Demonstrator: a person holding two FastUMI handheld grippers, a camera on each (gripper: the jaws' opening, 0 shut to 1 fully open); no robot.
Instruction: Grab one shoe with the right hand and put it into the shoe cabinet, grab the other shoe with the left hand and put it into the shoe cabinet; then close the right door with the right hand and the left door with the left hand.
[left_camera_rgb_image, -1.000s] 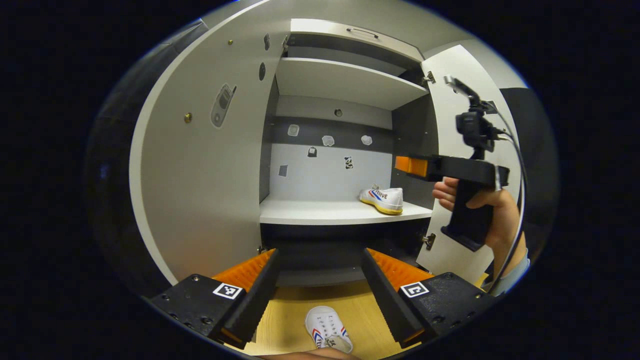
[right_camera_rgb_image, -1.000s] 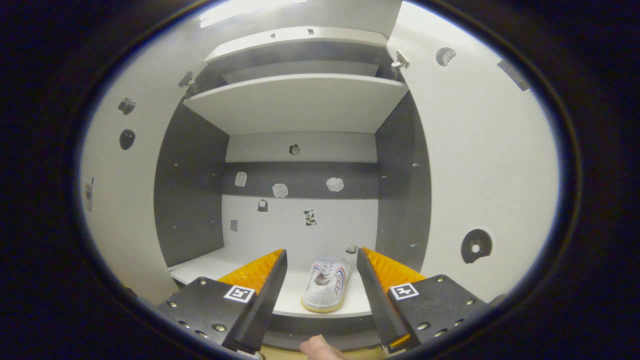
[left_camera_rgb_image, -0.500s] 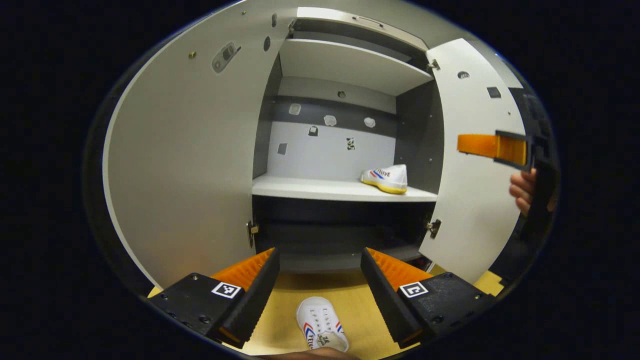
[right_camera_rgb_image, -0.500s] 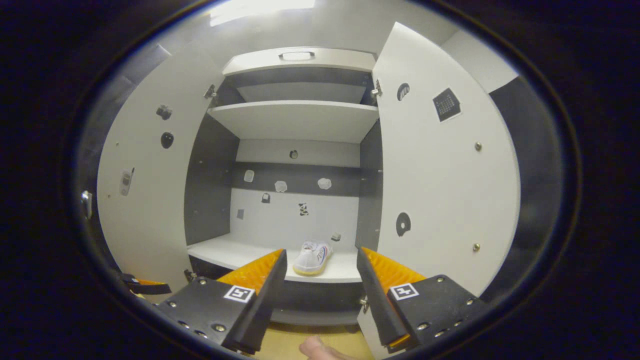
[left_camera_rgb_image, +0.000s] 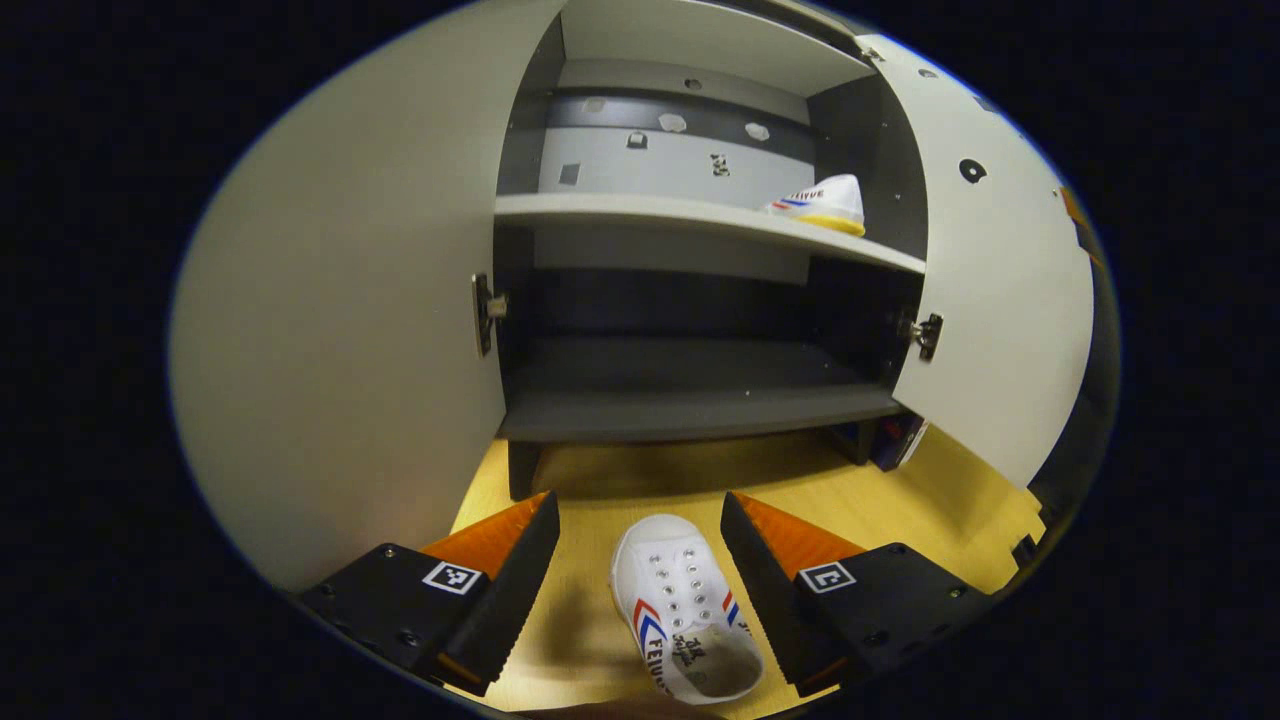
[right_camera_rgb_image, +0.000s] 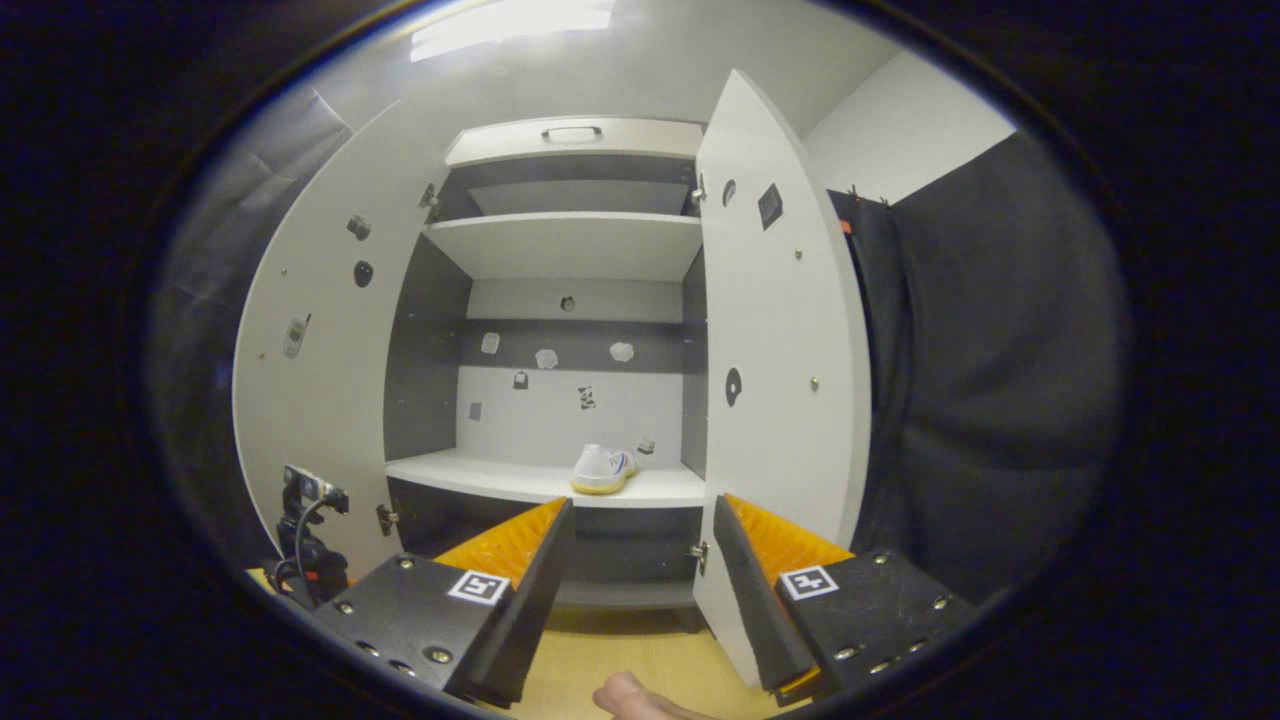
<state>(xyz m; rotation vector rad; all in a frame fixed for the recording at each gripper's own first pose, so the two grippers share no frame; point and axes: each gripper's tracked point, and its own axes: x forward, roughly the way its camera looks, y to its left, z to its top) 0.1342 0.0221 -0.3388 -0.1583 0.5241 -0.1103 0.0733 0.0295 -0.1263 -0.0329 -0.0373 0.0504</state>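
Wooden floor (left_camera_rgb_image: 600, 480) in front of an open shoe cabinet (left_camera_rgb_image: 700, 400), both doors swung wide. First shoe (left_camera_rgb_image: 825, 203) sits on the white shelf (left_camera_rgb_image: 640, 208), at its right end. Second shoe (left_camera_rgb_image: 682, 620) lies on the floor directly ahead of and below the left gripper (left_camera_rgb_image: 640, 590), between its spread fingers but not touched; long axis runs roughly along the gripper's forward line, toe toward the cabinet, heel opening nearest. Left gripper released, empty. Right gripper (right_camera_rgb_image: 640, 590) also released and empty, well back from the cabinet, facing the shelf beside the right door (right_camera_rgb_image: 775, 400). Judgement: left is clearly nearer; a straight descent should bracket the shoe's sides.
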